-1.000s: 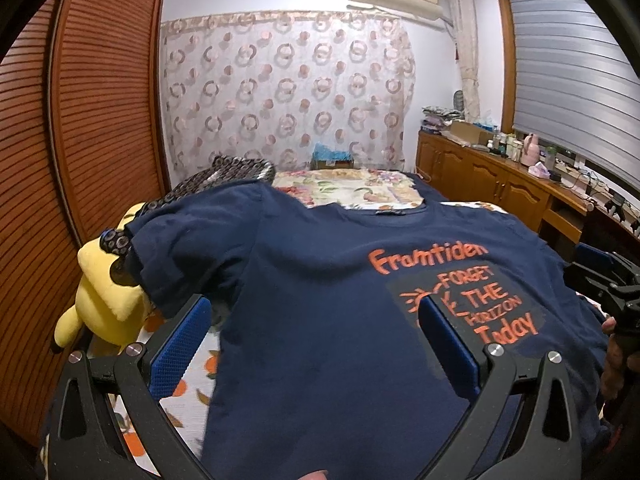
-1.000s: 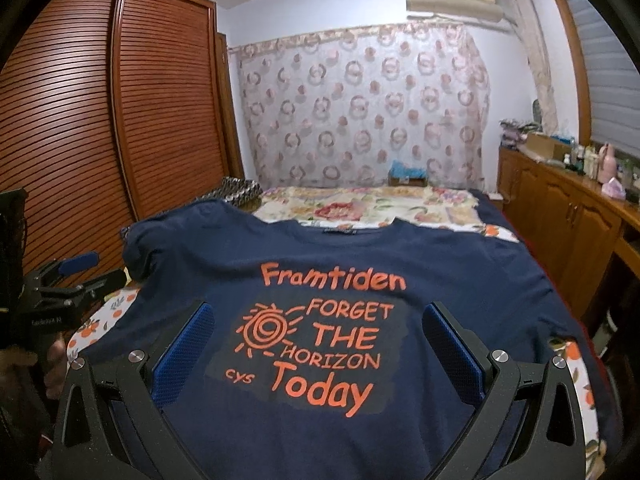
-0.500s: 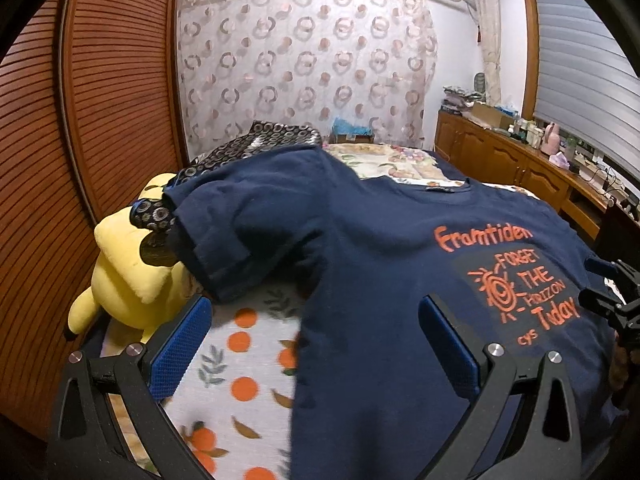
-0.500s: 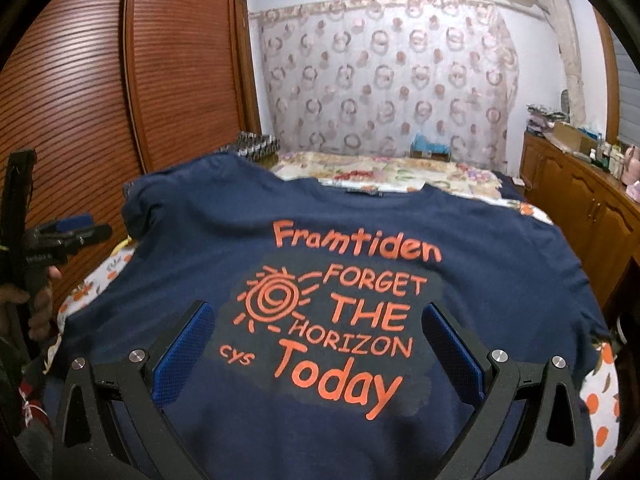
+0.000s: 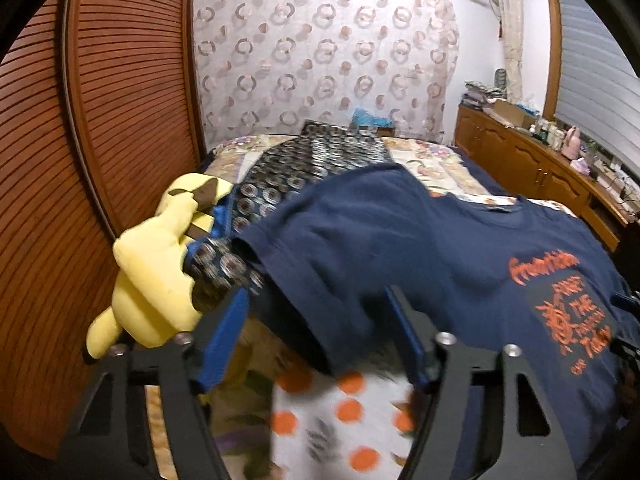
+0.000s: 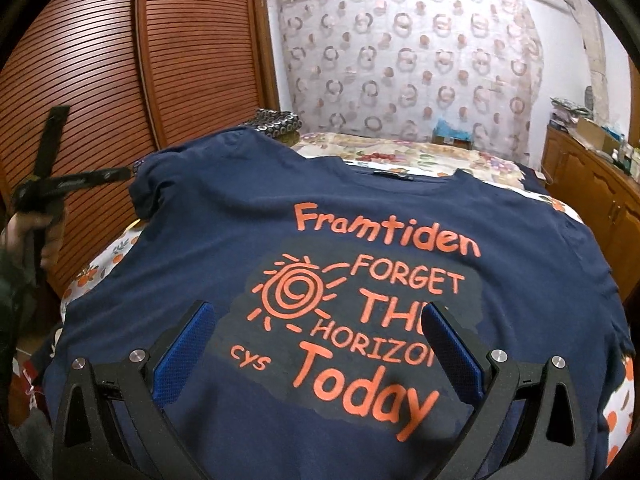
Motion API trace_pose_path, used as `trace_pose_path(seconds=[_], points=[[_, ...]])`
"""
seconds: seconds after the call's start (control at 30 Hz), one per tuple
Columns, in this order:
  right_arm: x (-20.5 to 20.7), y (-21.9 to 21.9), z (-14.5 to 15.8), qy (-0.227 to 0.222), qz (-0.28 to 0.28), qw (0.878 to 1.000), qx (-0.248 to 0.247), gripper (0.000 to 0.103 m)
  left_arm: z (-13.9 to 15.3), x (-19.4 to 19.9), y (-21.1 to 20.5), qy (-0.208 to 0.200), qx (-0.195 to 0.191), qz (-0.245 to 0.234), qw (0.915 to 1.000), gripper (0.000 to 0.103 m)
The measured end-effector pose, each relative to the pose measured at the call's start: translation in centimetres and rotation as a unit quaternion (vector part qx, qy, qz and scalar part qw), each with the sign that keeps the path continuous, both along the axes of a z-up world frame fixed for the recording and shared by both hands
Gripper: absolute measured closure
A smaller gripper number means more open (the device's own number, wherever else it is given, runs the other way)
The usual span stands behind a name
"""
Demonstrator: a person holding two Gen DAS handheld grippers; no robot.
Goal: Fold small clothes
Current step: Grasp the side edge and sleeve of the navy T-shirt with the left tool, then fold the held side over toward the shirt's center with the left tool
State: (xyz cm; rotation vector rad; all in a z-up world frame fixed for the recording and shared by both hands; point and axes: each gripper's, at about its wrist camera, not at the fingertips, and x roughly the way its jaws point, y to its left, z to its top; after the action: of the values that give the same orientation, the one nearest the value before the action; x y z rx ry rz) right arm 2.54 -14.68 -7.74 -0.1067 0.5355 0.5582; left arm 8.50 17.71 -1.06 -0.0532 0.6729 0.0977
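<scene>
A navy T-shirt [image 6: 360, 240] with orange "Framtiden FORGET THE HORIZON Today" print lies spread face up on the bed. In the left wrist view the shirt [image 5: 460, 264] fills the right side, its left sleeve [image 5: 320, 248] lying toward the plush toy. My left gripper [image 5: 316, 332] is open and empty, just in front of that sleeve's hem, above the orange-dotted sheet. My right gripper [image 6: 320, 344] is open and empty, hovering over the shirt's lower print. The left gripper also shows at the far left of the right wrist view [image 6: 68, 184].
A yellow plush toy [image 5: 160, 272] and a dark patterned cloth [image 5: 312, 164] lie at the bed's left side. The wooden slatted wardrobe [image 5: 100, 120] stands close on the left. A wooden sideboard [image 5: 552, 176] with clutter runs along the right. The orange-dotted sheet [image 5: 340, 420] covers the bed.
My left gripper has swung left, off the shirt body to its left sleeve and the sheet. My right gripper has moved a little closer over the print.
</scene>
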Motion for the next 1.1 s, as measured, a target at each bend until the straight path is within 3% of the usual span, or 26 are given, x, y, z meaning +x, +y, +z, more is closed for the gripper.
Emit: trace_pose_path(seconds=[0.1, 0.33, 0.4, 0.57, 0.67, 0.83, 0.97, 1.1], points=[[0.4, 0.7, -0.1, 0.001, 0.009, 1.000, -0.003, 0.000, -0.2, 1.8, 1.7, 0.010, -0.010, 0.006, 0.9999, 0.050], [0.7, 1.7, -1.0, 0.005, 0.015, 1.000, -0.006, 0.000, -0.5, 4.9, 4.7, 0.030, -0.026, 0.023, 0.9989, 0.054], [0.8, 1.8, -1.1, 0.011, 0.017, 1.000, -0.007, 0.000, -0.7, 5.4, 5.0, 0.035, -0.019, 0.017, 0.9990, 0.069], [0.8, 2.0, -1.2, 0.013, 0.018, 1.000, -0.008, 0.000, -1.0, 5.8, 4.6, 0.053, 0.000, -0.004, 0.9986, 0.096], [0.7, 2.0, -1.2, 0.011, 0.019, 1.000, -0.011, 0.000, 0.0, 5.4, 3.9, 0.045, 0.002, -0.017, 0.9988, 0.098], [0.7, 1.8, -0.8, 0.003, 0.018, 1.000, -0.015, 0.001, 4.2, 4.1, 0.4, 0.007, 0.001, -0.067, 0.9977, 0.098], [0.6, 1.1, 0.3, -0.009, 0.015, 1.000, -0.013, 0.001, 7.7, 3.6, -4.4, -0.016, -0.007, -0.124, 0.9922, 0.098], [0.6, 0.2, 1.6, -0.027, 0.007, 1.000, -0.012, 0.004, 9.3, 4.4, -9.3, -0.016, -0.013, -0.175, 0.9843, 0.098]])
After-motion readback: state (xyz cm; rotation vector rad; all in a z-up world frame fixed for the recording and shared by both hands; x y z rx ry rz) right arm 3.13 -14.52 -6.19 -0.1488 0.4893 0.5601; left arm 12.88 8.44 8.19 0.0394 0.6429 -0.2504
